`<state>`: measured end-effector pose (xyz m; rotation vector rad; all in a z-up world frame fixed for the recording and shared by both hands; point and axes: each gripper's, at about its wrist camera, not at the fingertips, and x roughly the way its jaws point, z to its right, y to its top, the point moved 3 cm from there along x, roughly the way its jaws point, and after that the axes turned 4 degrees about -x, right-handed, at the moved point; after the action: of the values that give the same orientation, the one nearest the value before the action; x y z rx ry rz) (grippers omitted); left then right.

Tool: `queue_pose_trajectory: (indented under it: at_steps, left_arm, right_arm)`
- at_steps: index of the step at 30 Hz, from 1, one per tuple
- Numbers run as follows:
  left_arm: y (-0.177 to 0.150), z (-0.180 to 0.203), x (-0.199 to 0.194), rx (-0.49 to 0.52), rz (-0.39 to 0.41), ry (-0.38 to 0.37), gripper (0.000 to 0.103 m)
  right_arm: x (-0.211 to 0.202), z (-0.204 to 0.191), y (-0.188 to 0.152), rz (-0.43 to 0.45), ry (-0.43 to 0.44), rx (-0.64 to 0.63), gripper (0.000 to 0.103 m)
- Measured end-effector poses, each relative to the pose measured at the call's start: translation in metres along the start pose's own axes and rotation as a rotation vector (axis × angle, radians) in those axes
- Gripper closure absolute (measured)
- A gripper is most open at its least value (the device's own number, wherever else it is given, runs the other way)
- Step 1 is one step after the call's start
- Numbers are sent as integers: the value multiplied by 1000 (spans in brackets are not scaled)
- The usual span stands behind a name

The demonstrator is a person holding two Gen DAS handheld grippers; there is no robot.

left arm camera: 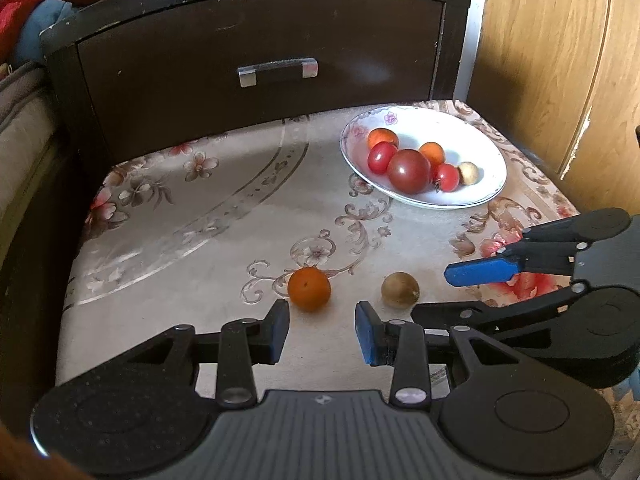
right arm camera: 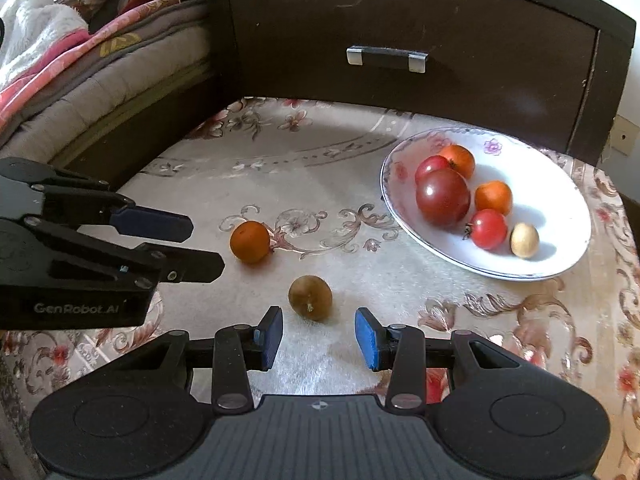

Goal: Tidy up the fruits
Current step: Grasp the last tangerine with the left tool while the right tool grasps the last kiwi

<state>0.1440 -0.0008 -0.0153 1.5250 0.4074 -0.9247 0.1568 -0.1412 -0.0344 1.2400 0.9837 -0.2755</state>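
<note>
While both grippers hovered low over the floral cloth (left arm camera: 224,216), neither held anything. L gripper (left arm camera: 322,330) had its blue pads apart, w/ the orange (left arm camera: 309,289) just beyond the tips at about 12 o'clock, nearer the left pad, not touching either. R gripper (right arm camera: 319,336) was likewise spread, empty — the brown fruit (right arm camera: 310,298) sat just ahead of its tips, toward 11 o'clock, resting on the cloth. In the left wrist view the brown fruit lay at 3 o'clock from the orange, near but apart; the R gripper came in from the right edge w/ its pads gaping, upper blue pad at about 2 o'clock from that fruit.

Plate (right arm camera: 568,256) sat at 1–2 o'clock from the loose fruit, well apart, white w/ a flowered rim. It held six pieces: a big dark-red tomato (right arm camera: 443,197) in the middle, a smaller red one behind it, two orange ones, a small red tomato (right arm camera: 489,228) and a pale tan fruit (right arm camera: 524,240) at the near-right side, these last two just beside each other.

Dark drawer unit (left arm camera: 256,48) w/ a metal handle (left arm camera: 278,71) stood at 12 o'clock behind the cloth. Bedding (right arm camera: 60,64) lay at 10 o'clock — wood panel (left arm camera: 552,60) at 2 o'clock in the left view.
</note>
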Motion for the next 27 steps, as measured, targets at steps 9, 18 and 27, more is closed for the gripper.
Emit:
queue_pose_trajectory:
  at_steps: [9,18,27]
  left_arm:
    - [3,-9,16,-24,7,4,59]
    - [10,-2,43,1,4,13,59]
    - [3,3,49,15,-26,20,66]
  right_arm:
    - [17,0,4,-2,5,-11,73]
    - [13,0,3,1,-26,-37,83]
    - [-5,17,-8,-8,-74,4,83]
